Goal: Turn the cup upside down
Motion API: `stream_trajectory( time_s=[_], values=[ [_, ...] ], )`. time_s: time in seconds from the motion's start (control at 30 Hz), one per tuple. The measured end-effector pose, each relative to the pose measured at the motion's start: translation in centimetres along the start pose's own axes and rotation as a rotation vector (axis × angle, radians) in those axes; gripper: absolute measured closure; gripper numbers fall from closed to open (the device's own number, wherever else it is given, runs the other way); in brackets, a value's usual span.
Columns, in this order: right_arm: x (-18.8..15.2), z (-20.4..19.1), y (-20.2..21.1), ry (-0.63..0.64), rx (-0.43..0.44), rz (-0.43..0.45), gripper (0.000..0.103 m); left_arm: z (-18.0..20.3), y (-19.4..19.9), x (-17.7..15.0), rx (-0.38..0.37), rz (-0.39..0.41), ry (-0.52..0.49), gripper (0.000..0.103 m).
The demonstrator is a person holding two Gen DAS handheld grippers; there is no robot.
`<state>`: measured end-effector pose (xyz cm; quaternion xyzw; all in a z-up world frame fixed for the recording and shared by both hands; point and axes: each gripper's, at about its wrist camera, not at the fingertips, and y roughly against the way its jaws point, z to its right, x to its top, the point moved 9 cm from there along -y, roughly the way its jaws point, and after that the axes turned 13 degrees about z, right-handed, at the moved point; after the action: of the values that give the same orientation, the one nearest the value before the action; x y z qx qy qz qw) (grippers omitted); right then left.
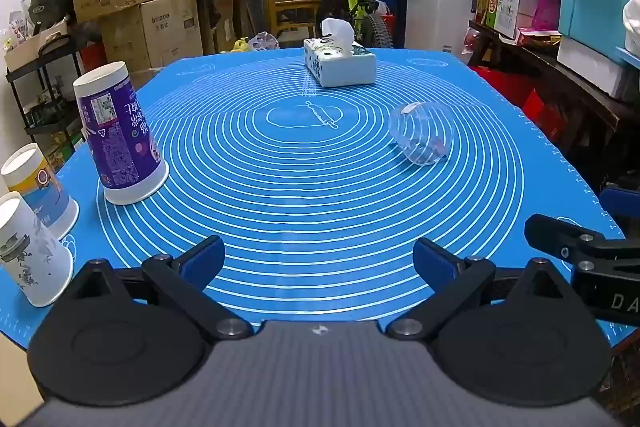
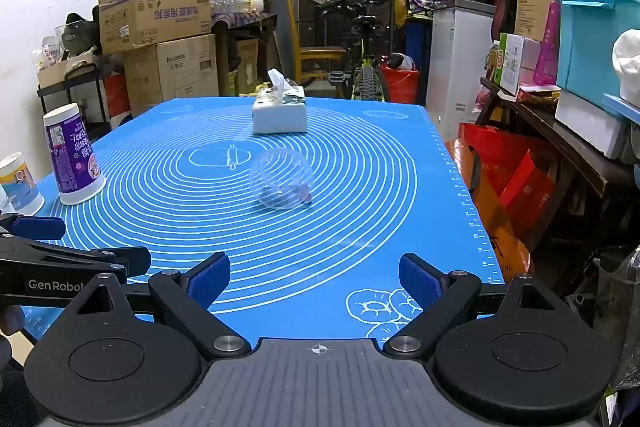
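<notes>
A clear plastic cup (image 1: 421,133) lies on its side on the blue mat (image 1: 320,211), right of the middle. It also shows in the right wrist view (image 2: 282,179), ahead of my right gripper. My left gripper (image 1: 319,261) is open and empty near the mat's front edge, well short of the cup. My right gripper (image 2: 315,279) is open and empty, also near the front edge. The right gripper's fingers (image 1: 576,243) show at the right of the left wrist view. The left gripper's fingers (image 2: 36,227) show at the left of the right wrist view.
A purple paper cup (image 1: 118,135) stands upside down at the mat's left, with two more upside-down paper cups (image 1: 38,187) near the left edge. A tissue box (image 1: 340,61) sits at the far side. Boxes, a bicycle and shelves crowd around the table.
</notes>
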<state>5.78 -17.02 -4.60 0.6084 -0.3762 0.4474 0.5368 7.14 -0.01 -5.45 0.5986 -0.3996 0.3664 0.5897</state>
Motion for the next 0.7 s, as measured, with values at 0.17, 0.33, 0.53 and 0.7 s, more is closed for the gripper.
stream_trajectory(
  time_s=[0.17,0.33,0.53,0.7],
  values=[
    [-0.02,0.04,-0.02,0.0,0.0,-0.001,0.011,0.01,-0.01,-0.03,0.001,-0.002,-0.004,0.003],
    [-0.04,0.05,-0.02,-0.001,0.0,-0.001,0.011,-0.01,-0.01,-0.04,0.002,-0.004,-0.005,0.004],
    [-0.02,0.04,0.0,-0.001,0.001,0.0,0.011,-0.01,-0.01,-0.04,0.003,-0.004,-0.007,0.004],
    [-0.01,0.04,0.01,-0.001,0.001,0.0,0.011,-0.01,-0.02,-0.04,0.003,-0.004,-0.008,0.004]
  ],
)
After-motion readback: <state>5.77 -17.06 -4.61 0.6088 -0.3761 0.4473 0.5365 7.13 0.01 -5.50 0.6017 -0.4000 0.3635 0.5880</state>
